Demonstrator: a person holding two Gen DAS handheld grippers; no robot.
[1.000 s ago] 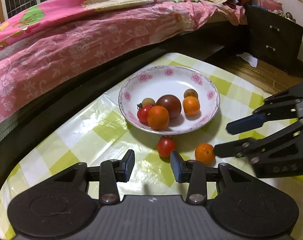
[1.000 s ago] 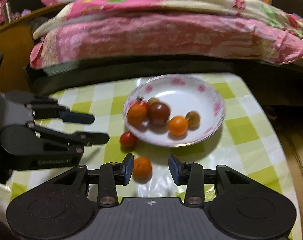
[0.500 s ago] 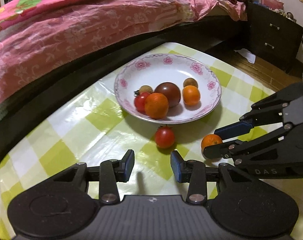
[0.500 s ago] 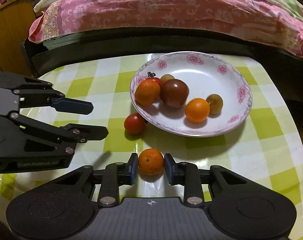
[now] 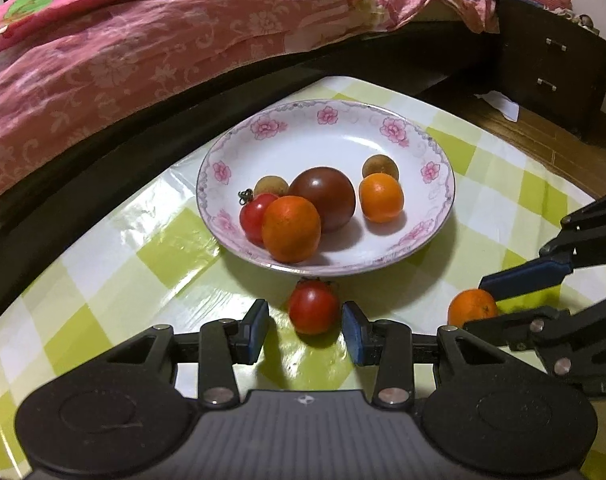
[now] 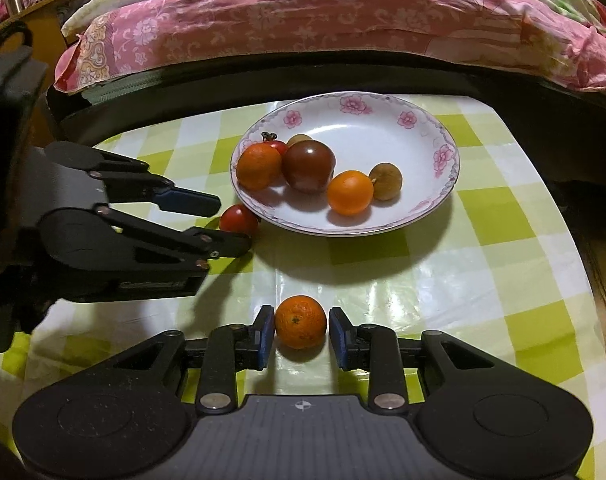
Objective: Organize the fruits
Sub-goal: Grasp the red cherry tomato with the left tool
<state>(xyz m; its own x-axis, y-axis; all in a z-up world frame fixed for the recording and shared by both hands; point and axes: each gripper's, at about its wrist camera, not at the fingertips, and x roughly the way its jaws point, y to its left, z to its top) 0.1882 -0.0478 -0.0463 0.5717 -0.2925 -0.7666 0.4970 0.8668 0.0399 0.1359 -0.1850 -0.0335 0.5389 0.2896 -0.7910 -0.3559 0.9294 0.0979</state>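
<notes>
Right gripper (image 6: pixel 299 334) fingers narrow, pinched on the small orange (image 6: pixel 301 322) resting on the bench – ready to lift toward the plate (image 6: pixel 443 196). Left gripper (image 5: pixel 306 330) fingers wider, straddling the red tomato (image 5: pixel 314 307) without touching – set up to close.

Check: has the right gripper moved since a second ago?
Yes. The right gripper has come forward toward the plate; the loose orange, earlier ahead, now sits between its fingers.
</notes>
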